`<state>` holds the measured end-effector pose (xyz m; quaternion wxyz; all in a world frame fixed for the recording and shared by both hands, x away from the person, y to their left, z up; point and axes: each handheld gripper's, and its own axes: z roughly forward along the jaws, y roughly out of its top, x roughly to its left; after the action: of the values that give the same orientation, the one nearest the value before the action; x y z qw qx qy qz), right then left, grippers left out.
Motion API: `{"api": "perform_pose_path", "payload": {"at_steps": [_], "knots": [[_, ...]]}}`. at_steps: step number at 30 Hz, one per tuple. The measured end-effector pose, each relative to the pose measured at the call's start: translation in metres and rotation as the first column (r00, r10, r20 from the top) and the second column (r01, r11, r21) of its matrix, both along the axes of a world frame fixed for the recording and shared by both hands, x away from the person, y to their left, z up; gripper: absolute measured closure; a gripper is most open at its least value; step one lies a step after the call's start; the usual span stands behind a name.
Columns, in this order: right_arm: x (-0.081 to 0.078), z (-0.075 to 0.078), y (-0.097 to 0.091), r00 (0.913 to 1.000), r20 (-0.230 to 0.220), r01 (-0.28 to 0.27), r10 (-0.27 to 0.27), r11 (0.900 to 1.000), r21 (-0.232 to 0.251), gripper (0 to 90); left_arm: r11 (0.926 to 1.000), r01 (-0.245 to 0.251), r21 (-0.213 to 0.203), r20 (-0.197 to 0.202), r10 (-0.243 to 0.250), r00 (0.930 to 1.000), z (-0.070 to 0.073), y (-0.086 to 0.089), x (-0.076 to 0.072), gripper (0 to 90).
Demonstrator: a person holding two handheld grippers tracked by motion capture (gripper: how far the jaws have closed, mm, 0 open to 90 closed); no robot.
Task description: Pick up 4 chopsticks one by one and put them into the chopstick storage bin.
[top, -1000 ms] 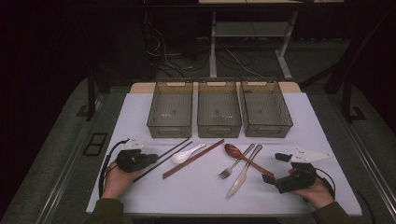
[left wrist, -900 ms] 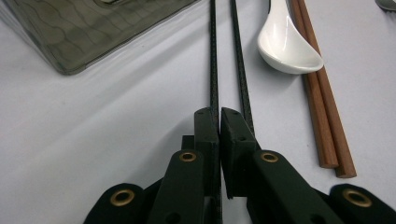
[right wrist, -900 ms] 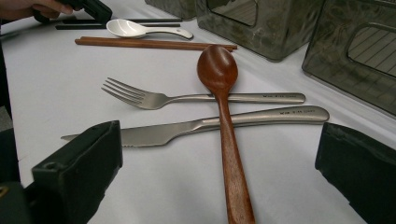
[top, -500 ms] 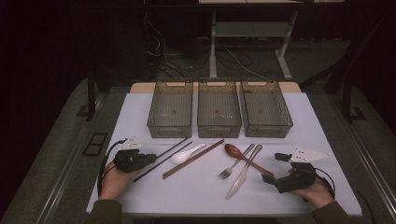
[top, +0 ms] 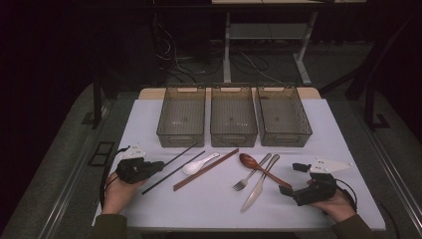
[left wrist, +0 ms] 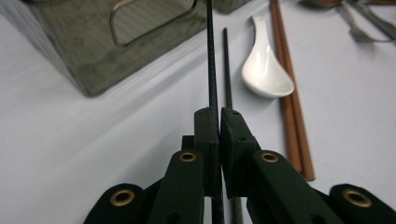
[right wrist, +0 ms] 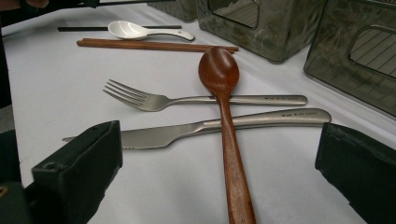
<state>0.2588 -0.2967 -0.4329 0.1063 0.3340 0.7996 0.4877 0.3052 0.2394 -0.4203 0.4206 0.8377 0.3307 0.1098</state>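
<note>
Small engraved marks on my fork handle (right wrist: 275,99) and knife handle (right wrist: 294,114), both too fine to read.

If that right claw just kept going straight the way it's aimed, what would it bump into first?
Most likely the wooden spoon, whose handle runs up between the open jaws of the right claw. It lies across the knife and fork just beyond, though depth is hard to judge.
</note>
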Motion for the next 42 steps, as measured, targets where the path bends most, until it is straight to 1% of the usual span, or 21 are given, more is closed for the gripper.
{"api": "perform_pose_path", "payload": {"at_steps": [2, 5, 12, 15, 16, 18, 22, 26, 28, 32, 33, 35, 36, 39, 42], "knots": [[0.0, 0.0, 0.0, 1.0, -0.003, 0.0, 0.0, 1.0, 0.004, 0.5, 1.0, 0.003, 0.001, 0.002, -0.003, 1.0, 0.001, 0.0, 0.0, 84.9], [0.0, 0.0, 0.0, 1.0, -0.003, -0.001, 0.001, 1.0, 0.006, 0.5, 0.9996, 0.013, -0.024, 0.007, -0.013, 0.9999, 0.005, -0.001, -0.001, 84.9], [0.0, 0.0, 0.0, 1.0, -0.002, -0.001, 0.001, 1.0, 0.004, 0.5, 0.9994, 0.021, -0.028, 0.015, -0.02, 0.9997, 0.01, -0.006, -0.001, 84.9], [0.0, 0.0, 0.0, 1.0, -0.003, -0.001, 0.001, 1.0, 0.004, 0.5, 0.9991, 0.019, -0.038, 0.018, -0.018, 0.9997, 0.012, -0.007, 0.0, 84.9], [0.0, 0.0, 0.0, 1.0, -0.003, -0.002, 0.002, 1.0, 0.004, 0.5, 0.9992, 0.021, -0.035, 0.02, -0.02, 0.9996, 0.014, -0.007, 0.0, 84.9], [0.0, 0.0, 0.001, 1.0, -0.006, -0.001, 0.001, 1.0, 0.003, 0.5, 0.9987, 0.023, -0.046, 0.026, -0.021, 0.9994, 0.015, -0.008, 0.001, 84.9], [0.0, 0.0, 0.001, 1.0, -0.004, -0.002, 0.002, 1.0, 0.006, 0.5, 0.9988, 0.026, -0.042, 0.031, -0.025, 0.9992, 0.017, -0.008, 0.001, 84.9], [0.001, -0.001, 0.001, 1.0, -0.007, -0.005, 0.005, 1.0, 0.005, 0.5, 0.9988, 0.028, -0.039, 0.034, -0.027, 0.9991, 0.019, -0.01, 0.005, 84.9], [0.001, 0.0, 0.0, 0.9999, -0.01, -0.004, 0.004, 1.0, 0.007, 0.6, 0.9985, 0.026, -0.049, 0.042, -0.024, 0.9988, 0.02, -0.011, 0.007, 85.0], [0.001, -0.001, 0.0, 1.0, -0.007, -0.003, 0.003, 1.0, 0.009, 0.6, 0.9985, 0.027, -0.048, 0.052, -0.025, 0.9983, 0.024, -0.013, 0.012, 84.9], [0.001, -0.001, 0.0, 1.0, -0.008, -0.002, 0.002, 1.0, 0.01, 0.5, 0.9981, 0.027, -0.055, 0.054, -0.024, 0.9983, 0.027, -0.014, 0.015, 85.0], [0.001, -0.001, 0.0, 0.9999, -0.01, 0.002, -0.002, 1.0, 0.008, 0.5, 0.998, 0.029, -0.055, 0.057, -0.026, 0.998, 0.027, -0.015, 0.017, 85.0], [0.001, -0.001, 0.0, 0.9999, -0.01, 0.002, -0.002, 1.0, 0.007, 0.6, 0.998, 0.03, -0.057, 0.058, -0.027, 0.998, 0.028, -0.017, 0.021, 85.0], [0.001, -0.001, -0.001, 0.9999, -0.013, 0.007, -0.007, 1.0, 0.006, 0.6, 0.9979, 0.033, -0.056, 0.054, -0.03, 0.9981, 0.029, -0.019, 0.024, 85.0], [0.001, -0.001, -0.001, 0.9999, -0.01, 0.009, -0.009, 0.9999, 0.005, 0.5, 0.9977, 0.03, -0.061, 0.043, -0.028, 0.9987, 0.03, -0.022, 0.028, 85.0]]}}
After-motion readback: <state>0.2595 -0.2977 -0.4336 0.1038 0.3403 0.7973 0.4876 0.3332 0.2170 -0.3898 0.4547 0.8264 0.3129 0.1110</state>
